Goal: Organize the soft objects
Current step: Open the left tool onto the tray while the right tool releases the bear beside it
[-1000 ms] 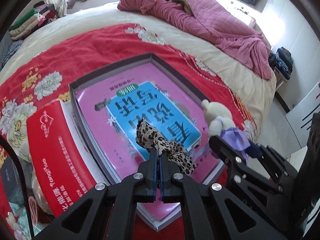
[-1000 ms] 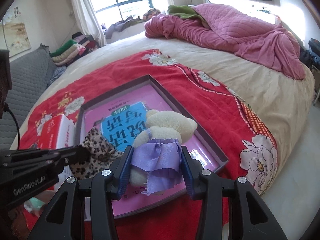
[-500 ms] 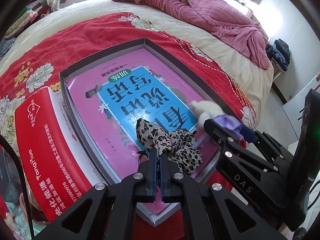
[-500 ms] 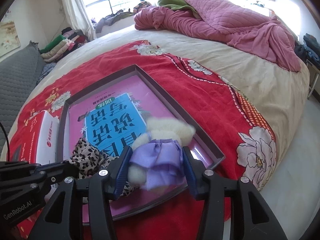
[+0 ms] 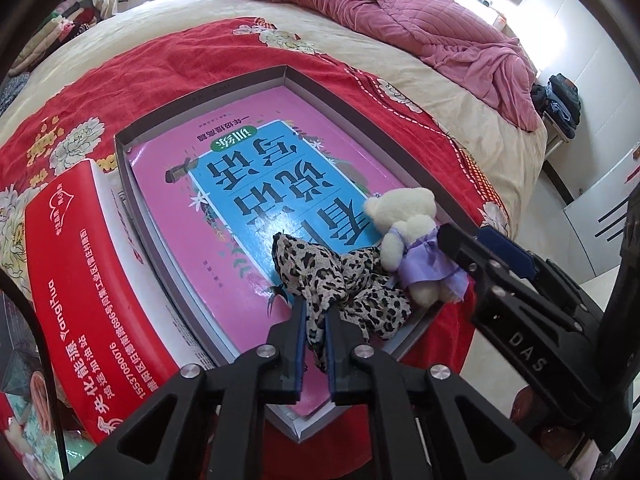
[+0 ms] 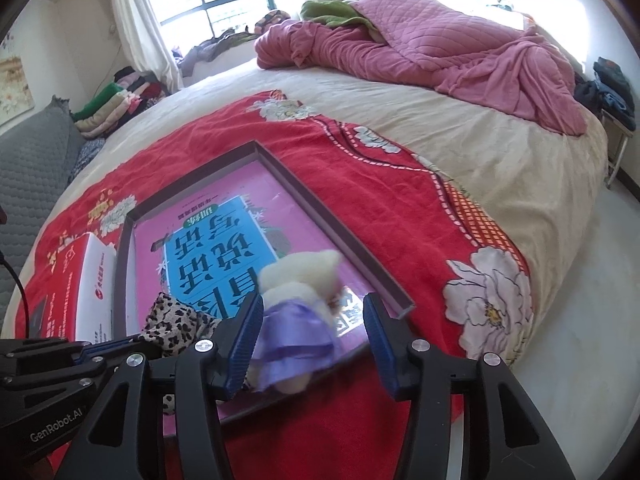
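Note:
A shallow grey box [image 5: 208, 96] lies on the red bedspread, with a pink and blue book [image 5: 256, 188] inside. A leopard-print cloth [image 5: 340, 280] lies on the book at the box's near corner; my left gripper [image 5: 314, 312] has its jaws slightly apart around the cloth's near end. A cream teddy bear in a purple dress [image 5: 412, 240] lies beside the cloth. In the right wrist view the bear [image 6: 296, 312] is blurred between the wide-open fingers of my right gripper [image 6: 308, 316], leaning on the left finger. The box [image 6: 332, 224] and cloth [image 6: 176, 320] show there too.
A red and white carton [image 5: 80, 264] lies left of the box. A pink quilt [image 6: 420, 44] is heaped at the far end of the bed. The bed edge and floor [image 6: 580, 300] are to the right. Folded clothes [image 6: 116, 100] are stacked near the window.
My right gripper has opened and let go of the bear, which now rests in the box beside the cloth. My left gripper's jaws have parted slightly, with the cloth lowered onto the book.

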Demonstrator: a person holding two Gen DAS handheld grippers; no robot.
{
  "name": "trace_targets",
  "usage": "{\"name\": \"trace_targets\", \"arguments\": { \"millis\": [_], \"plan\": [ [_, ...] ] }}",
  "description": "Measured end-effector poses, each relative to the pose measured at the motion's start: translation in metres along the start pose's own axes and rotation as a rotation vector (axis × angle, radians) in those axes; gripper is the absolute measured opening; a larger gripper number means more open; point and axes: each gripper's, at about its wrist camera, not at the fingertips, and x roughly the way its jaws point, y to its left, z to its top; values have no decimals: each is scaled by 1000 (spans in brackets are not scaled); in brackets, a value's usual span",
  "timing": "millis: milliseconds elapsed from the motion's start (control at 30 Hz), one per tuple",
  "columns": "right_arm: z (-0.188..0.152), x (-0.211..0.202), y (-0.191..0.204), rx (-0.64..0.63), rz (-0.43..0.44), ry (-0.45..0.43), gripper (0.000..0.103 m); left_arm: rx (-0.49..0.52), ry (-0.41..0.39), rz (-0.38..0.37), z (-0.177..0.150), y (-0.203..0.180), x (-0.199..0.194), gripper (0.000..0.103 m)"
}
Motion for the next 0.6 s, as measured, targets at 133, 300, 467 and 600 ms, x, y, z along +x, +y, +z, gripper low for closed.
{"name": "trace_targets", "arguments": {
  "millis": [133, 300, 467, 600],
  "plan": [
    [-1, -3, -4, 1, -13, 6, 54, 3, -5, 3, -2, 0, -3, 36],
    [-9, -1, 4, -81, -48, 51, 54, 5, -14, 2, -4, -1, -9, 48],
    [-11, 11, 5, -102, -96, 68, 59, 19, -25, 11, -6, -3, -16, 49],
    [-8, 21, 3, -109, -157, 72, 60, 20, -38, 10, -8, -2, -23, 51]
  ]
}}
